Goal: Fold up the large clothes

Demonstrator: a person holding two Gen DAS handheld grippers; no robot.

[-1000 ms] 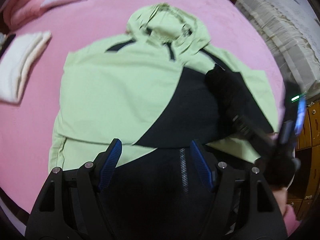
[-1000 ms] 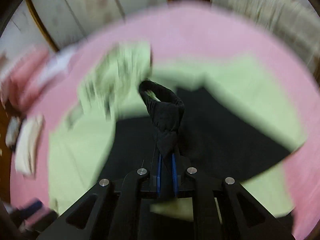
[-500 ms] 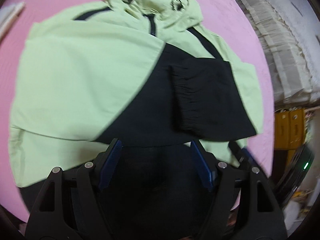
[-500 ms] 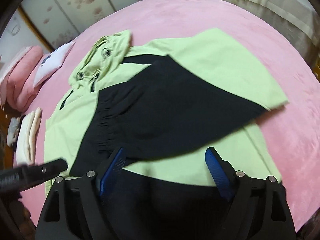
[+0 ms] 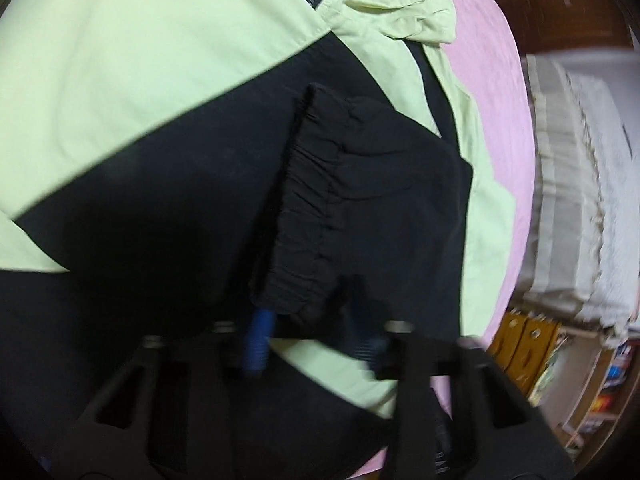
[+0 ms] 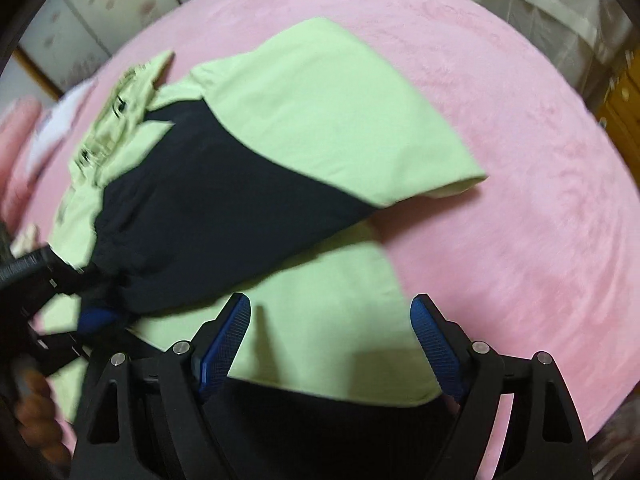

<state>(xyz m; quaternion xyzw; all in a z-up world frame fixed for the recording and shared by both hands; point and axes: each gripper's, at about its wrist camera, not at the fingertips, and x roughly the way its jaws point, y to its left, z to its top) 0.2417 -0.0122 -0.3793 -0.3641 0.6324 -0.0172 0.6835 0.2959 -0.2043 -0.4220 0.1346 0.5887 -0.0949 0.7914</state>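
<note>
While the lime-green and black hooded jacket [image 5: 168, 92] lies flat on the pink plush bedspread [image 6: 532, 168], the left gripper [image 5: 310, 342], jaws part-open, noses at the folded sleeve's elastic black cuff [image 5: 308, 224], whose band runs away from it; grip unclear. The right gripper [image 6: 332, 344] hovers wide open, empty, over the hem.

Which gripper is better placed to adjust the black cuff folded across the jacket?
Left. The left gripper sits at the black cuff, its jaws around the cuff's near end. The right gripper is open over the light-green hem, away from it.
</note>
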